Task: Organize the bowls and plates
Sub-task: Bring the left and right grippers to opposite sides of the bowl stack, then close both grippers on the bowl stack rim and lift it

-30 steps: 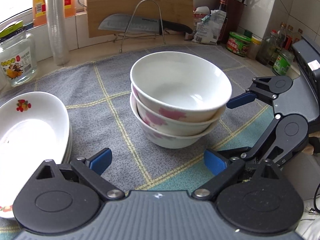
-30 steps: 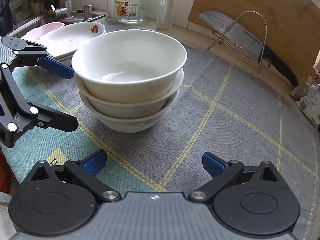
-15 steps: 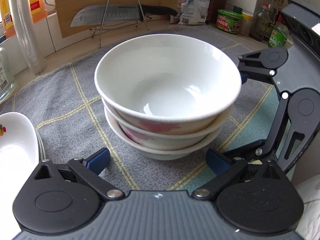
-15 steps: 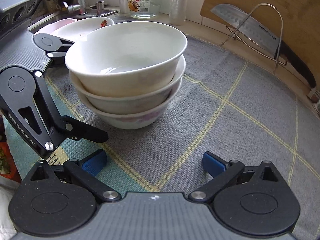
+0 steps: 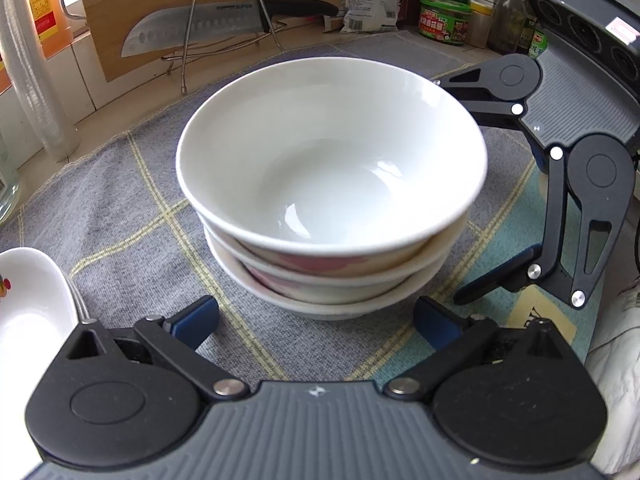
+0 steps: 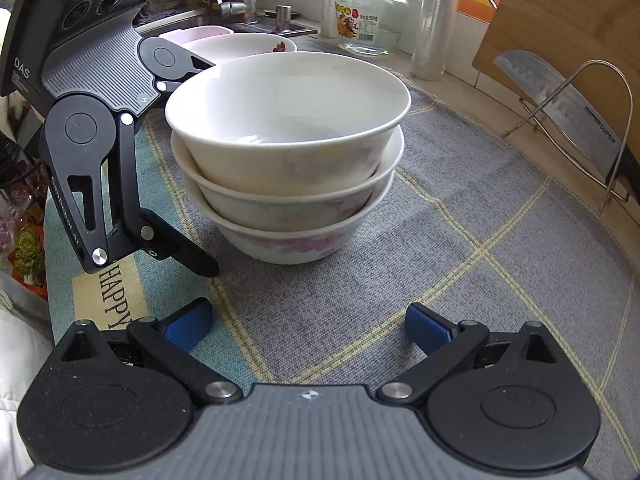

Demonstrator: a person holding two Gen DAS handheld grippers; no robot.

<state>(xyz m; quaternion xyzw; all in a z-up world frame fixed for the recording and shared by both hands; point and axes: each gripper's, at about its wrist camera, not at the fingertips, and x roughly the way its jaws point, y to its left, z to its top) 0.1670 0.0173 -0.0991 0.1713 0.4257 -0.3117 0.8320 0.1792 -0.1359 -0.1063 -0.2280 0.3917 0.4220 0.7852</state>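
Left wrist view: the left gripper (image 5: 316, 320) is seen with its blue pads (image 5: 196, 318) spread wide and still opening; nothing is pressed between them. The stack of bowls (image 5: 332, 184) sits just beyond the pads, roughly centred between them, not touched by either pad. Three white bowls are nested, the lower ones showing a pink floral print on the outer wall. The stack rests on a grey woven mat (image 5: 120, 216) crossed by pale yellow lines.

The right gripper (image 5: 560, 184) is seen at the right of the stack, its fingers spread on either side of the bowls' right flank; contact with the bowls cannot be told. At the lower left edge, stacked white plates (image 5: 28, 304) with a small fruit print are partly in frame, apart from the bowls.

Right wrist view: the right gripper's own blue pads (image 6: 188, 326) are spread apart with only mat between them, nothing grasped. The bowl stack is ahead and slightly left; the left gripper is seen on the stack's far left side, jaws wide.

Further out, a knife (image 5: 208, 24) is held in a wire rack (image 5: 224, 8) against a wooden cutting board (image 5: 120, 8). A glass jar (image 6: 370, 16) stands near the sink edge, behind the plates.
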